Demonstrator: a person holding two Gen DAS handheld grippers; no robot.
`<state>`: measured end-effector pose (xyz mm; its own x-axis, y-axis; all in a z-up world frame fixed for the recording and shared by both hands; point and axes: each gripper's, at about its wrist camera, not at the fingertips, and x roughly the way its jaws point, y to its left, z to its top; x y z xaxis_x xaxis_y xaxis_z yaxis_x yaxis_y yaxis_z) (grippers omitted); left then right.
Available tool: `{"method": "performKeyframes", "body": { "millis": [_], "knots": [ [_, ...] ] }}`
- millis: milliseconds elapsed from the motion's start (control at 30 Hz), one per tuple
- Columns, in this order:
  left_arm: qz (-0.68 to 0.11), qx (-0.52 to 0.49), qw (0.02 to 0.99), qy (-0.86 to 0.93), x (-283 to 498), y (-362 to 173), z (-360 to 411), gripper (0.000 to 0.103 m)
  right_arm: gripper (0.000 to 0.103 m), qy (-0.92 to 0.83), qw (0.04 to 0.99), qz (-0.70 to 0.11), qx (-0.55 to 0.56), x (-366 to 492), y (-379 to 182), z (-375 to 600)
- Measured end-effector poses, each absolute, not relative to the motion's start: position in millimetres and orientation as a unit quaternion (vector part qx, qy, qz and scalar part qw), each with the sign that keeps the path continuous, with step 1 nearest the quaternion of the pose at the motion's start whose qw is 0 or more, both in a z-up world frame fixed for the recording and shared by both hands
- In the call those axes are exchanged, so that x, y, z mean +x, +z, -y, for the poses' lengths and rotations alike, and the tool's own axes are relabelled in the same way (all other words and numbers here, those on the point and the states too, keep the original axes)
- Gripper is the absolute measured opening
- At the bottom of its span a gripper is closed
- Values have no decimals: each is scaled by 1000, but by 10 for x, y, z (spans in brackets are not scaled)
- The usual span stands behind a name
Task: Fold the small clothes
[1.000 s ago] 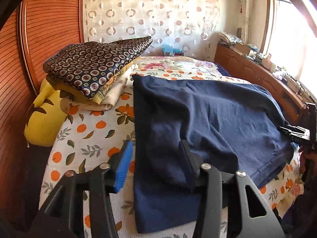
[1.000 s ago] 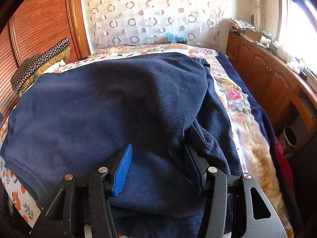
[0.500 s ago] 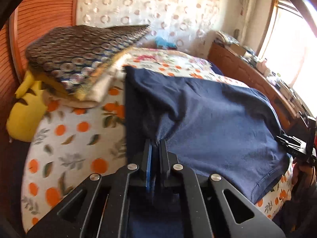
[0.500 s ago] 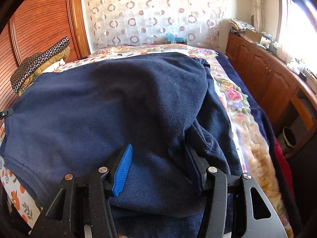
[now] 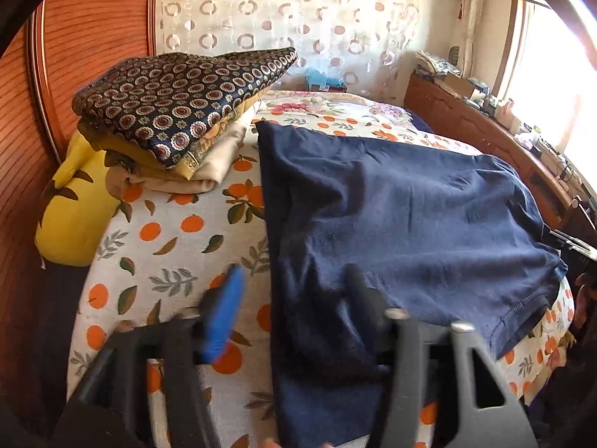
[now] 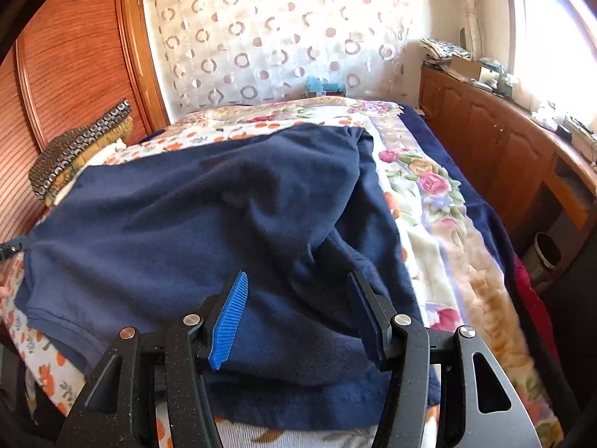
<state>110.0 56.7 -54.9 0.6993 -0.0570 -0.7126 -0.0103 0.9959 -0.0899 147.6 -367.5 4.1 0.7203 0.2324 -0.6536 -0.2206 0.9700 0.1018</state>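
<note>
A navy blue garment (image 5: 403, 224) lies spread flat on the bed, its left edge straight and a hemmed corner at the near right. It also fills the middle of the right wrist view (image 6: 224, 231), with a bunched fold on its right side. My left gripper (image 5: 294, 306) is open over the garment's near left edge, holding nothing. My right gripper (image 6: 298, 313) is open just above the garment's near right part, holding nothing.
A stack of folded clothes (image 5: 179, 112) topped by a dark patterned cloth sits at the back left on a yellow pillow (image 5: 71, 209). The orange-print bedsheet (image 5: 168, 239) covers the bed. A wooden cabinet (image 6: 503, 156) runs along the right, a wooden headboard (image 5: 86, 37) along the left.
My left gripper shut on the garment's left edge half a second ago and has since opened and let go. The right gripper has risen slightly and stayed open.
</note>
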Motion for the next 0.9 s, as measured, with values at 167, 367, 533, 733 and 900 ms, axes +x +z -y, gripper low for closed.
{"method": "performKeyframes", "body": {
  "millis": [167, 367, 533, 733, 900],
  "knots": [
    [-386, -44, 921, -21, 1008, -538, -543, 81, 59, 136, 927, -348, -11, 1378, 116, 3566],
    [-386, -37, 922, -21, 942, -508, -528, 82, 60, 180, 921, -344, -14, 1328, 174, 3242],
    [-385, -33, 922, -18, 886, -482, -581, 82, 60, 245, 906, -345, -30, 1273, 170, 2719],
    [-388, -37, 921, -11, 813, -476, -776, 82, 60, 342, 875, -338, -59, 1188, 172, 1878],
    [-388, -41, 921, 15, 751, -466, -1061, 82, 60, 415, 845, -329, -82, 1162, 123, 1228]
  ]
}}
